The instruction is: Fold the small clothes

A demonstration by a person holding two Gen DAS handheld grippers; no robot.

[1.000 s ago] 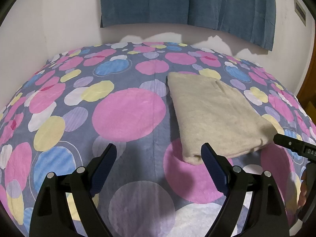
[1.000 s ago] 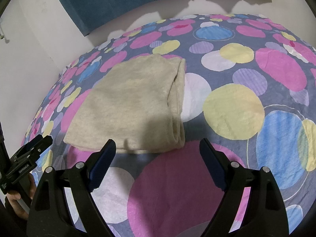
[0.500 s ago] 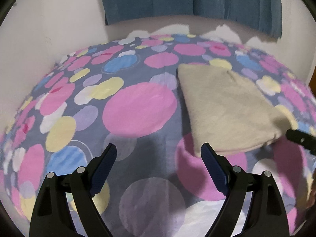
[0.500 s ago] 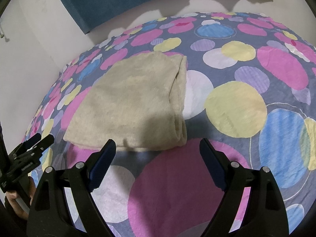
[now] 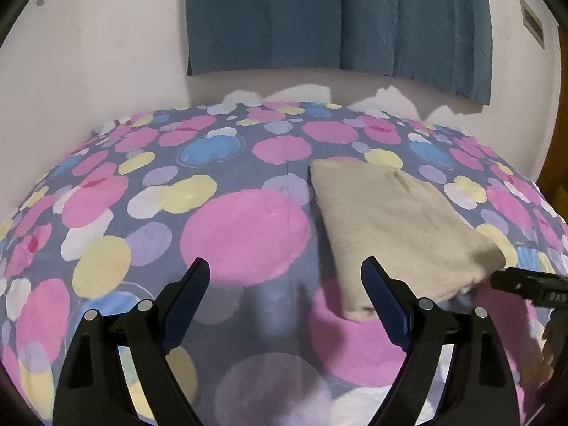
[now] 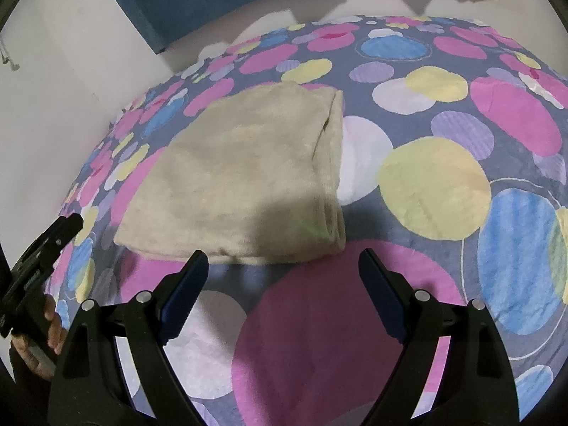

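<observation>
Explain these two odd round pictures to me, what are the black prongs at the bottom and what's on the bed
Each picture comes from a fisheye camera mounted on a hand-held two-finger gripper; a person holds one in each hand. The black prongs with blue pads are that gripper's own fingers. One view looks along the left gripper, the other along the right gripper. Both stand open and hold nothing. On the bedspread with pink, yellow and blue circles lies a folded beige fleecy garment, untouched. A dark blue curtain hangs on the wall behind. At each picture's edge you glimpse the other gripper.
</observation>
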